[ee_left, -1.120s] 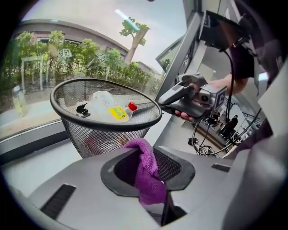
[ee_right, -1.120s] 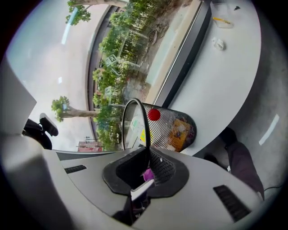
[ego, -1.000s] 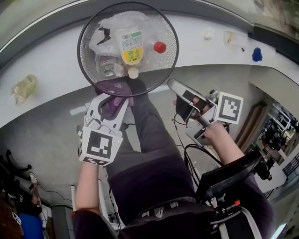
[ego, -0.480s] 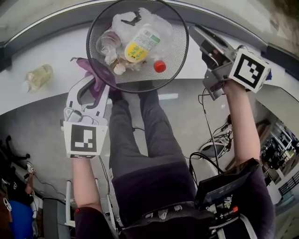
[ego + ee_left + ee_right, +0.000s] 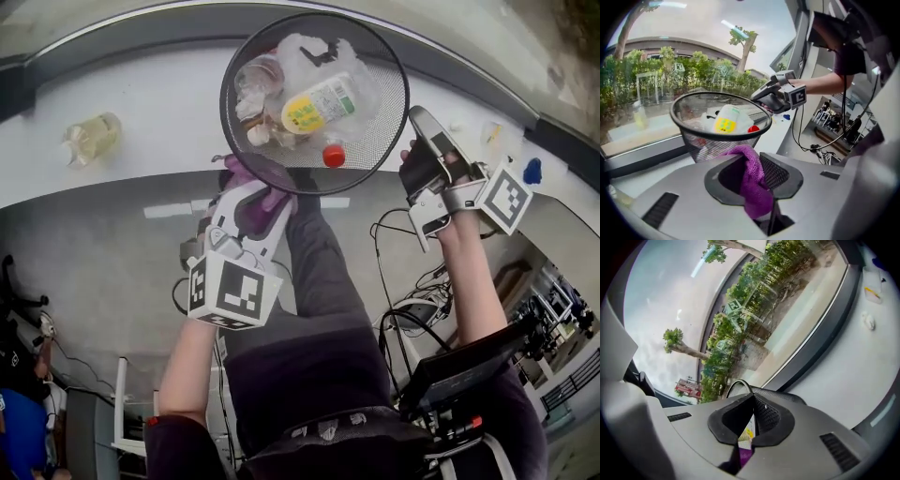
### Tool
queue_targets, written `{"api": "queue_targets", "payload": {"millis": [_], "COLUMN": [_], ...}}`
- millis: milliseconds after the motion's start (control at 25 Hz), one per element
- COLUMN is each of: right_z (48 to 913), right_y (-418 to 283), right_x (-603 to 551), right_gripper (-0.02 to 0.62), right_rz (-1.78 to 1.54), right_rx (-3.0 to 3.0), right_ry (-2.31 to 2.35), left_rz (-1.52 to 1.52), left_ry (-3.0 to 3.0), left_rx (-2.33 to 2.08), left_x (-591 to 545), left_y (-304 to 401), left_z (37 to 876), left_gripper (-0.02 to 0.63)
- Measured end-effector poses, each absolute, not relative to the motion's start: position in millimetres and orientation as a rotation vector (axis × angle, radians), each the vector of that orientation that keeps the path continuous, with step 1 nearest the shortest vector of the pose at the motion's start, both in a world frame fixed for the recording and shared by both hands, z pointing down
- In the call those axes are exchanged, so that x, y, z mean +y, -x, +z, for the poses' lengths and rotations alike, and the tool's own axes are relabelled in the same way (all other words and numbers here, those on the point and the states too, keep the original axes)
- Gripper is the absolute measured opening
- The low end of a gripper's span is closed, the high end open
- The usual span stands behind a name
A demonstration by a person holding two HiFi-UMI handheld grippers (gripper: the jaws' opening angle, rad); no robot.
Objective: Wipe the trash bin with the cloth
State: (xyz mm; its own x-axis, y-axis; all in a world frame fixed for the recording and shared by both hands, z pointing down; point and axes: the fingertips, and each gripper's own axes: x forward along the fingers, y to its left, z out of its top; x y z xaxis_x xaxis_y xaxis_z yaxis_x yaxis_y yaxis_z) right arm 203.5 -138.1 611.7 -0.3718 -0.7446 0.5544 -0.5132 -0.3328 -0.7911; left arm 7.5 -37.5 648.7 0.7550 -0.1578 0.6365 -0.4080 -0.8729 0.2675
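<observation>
Two tongs in play and, far as I can judge, most of the wiping is yet to do. Nearest me, the left tongs [image 5: 752, 161] are pinching the purple cloth [image 5: 753, 187], with a fat wad of it bulging up past the pads. That wad sits right at the near outer wall of the trash bin [image 5: 382, 141], just under the rim on my left side. Touching the mesh or a hair off it, I can't tell. The bin is a black wire-mesh one standing on the white desk [image 5: 141, 89] by the window, and it's full of rubbish: a bottle with a yellow label [image 5: 319, 101], a red cap [image 5: 334, 155], some clear plastic. Over on its right side the right tongs [image 5: 751, 401] have just been closing and are pressed together right at the rim, probably to steady it. Only a slit shows between them and I can't make out any mesh caught in it. So the cloth is in hand and at the wall, and what's left is basically everything: round the outside wall, then the rim. No wiped patch shows on the mesh either way. A pale bottle [image 5: 91, 138] lies further off on the desk, well apart from all this.
</observation>
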Motion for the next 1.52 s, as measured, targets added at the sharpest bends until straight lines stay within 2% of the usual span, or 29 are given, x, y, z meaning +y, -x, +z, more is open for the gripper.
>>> {"api": "queue_targets", "payload": {"millis": [320, 600, 840, 880, 920, 960, 1000, 1200, 1360, 1440, 1480, 1520], "right_z": [611.7, 563.0, 464.3, 448.2, 435.2, 424.7, 415.4, 352.3, 293.1, 271.7, 261.1, 250.4], "right_y": [-202.2, -223.5, -167.1, -157.5, -149.2, -142.7, -138.3, -131.7, -116.3, -108.9, -105.4, -101.5], "right_x": [-129.8, -109.8, -126.0, -126.8, -125.8, -123.9, -121.6, -115.3, -113.4, -109.1, -107.0, -105.8], "right_gripper": [0.002, 0.002, 0.002, 0.002, 0.002, 0.002, 0.002, 0.002, 0.002, 0.002, 0.002, 0.002], "right_rz": [-1.752, -1.645, -1.501, -1.459, -1.422, -1.384, -1.343, -1.227, -1.094, -1.048, -1.019, -0.980], "right_rx": [1.723, 1.710, 2.050, 2.126, 2.202, 2.277, 2.344, 2.355, 2.387, 2.440, 2.463, 2.487], "right_ry": [1.663, 1.772, 1.608, 1.596, 1.596, 1.608, 1.627, 1.615, 1.515, 1.469, 1.446, 1.424], "left_rz": [0.880, 1.231, 1.299, 1.299, 1.291, 1.279, 1.273, 1.303, 0.971, 0.664, 0.500, 0.351], "left_ry": [-2.622, -2.450, -2.350, -2.311, -2.256, -2.193, -2.136, -2.077, -2.274, -2.351, -2.397, -2.449], "left_rx": [-0.184, -0.405, -0.559, -0.571, -0.580, -0.586, -0.590, -0.573, -0.595, -0.529, -0.479, -0.423], "left_x": [11.2, -47.7, -130.6, -138.0, -143.6, -147.6, -150.3, -159.1, -176.4, -170.4, -168.3, -167.7], "left_y": [-44.0, 56.2, 89.8, 92.3, 95.1, 98.2, 102.0, 120.6, 110.1, 95.1, 86.6, 78.0], "left_z": [644.9, 682.7, 687.2, 690.9, 696.3, 702.6, 708.5, 703.2, 596.0, 516.8, 471.8, 425.6], "left_gripper": [0.087, 0.087, 0.089, 0.110, 0.164, 0.285, 0.333, 0.333, 0.333, 0.307, 0.208, 0.078]}}
